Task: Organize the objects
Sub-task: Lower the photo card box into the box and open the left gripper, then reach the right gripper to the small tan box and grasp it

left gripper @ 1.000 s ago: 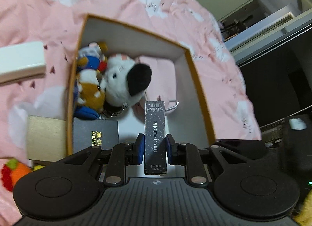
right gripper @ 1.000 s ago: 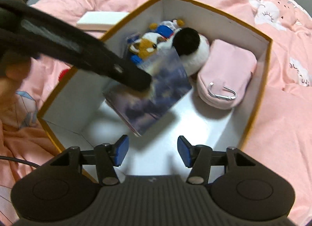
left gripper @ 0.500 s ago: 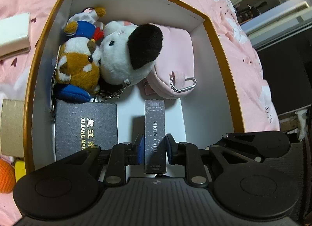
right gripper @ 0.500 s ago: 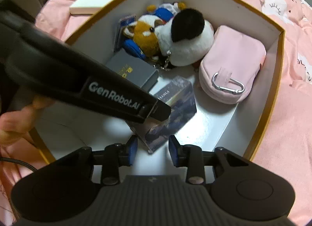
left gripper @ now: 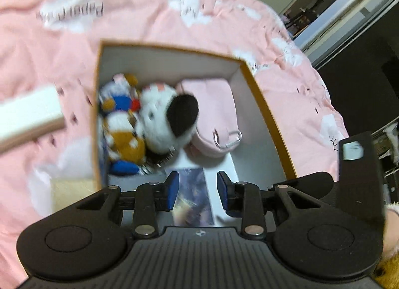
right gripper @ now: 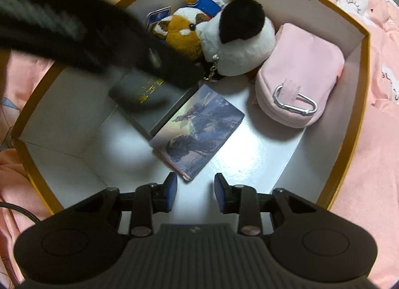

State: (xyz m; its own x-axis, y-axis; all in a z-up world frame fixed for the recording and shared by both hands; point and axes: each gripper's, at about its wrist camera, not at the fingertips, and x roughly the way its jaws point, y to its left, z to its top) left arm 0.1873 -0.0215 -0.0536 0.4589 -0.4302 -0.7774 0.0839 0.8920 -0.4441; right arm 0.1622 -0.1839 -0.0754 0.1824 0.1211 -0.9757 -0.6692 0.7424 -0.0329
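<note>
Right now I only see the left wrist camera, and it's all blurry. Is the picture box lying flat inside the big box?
Observer: Yes. The right wrist view shows the picture box flat on the floor of the big box, picture side up.
Operator: Is it touching anything?
Observer: One long edge lies against a dark box with gold letters.
Operator: Where's my other hand-held gripper?
Observer: The right hand-held gripper is open and holds nothing. The picture box's near corner is just ahead of it.
</note>
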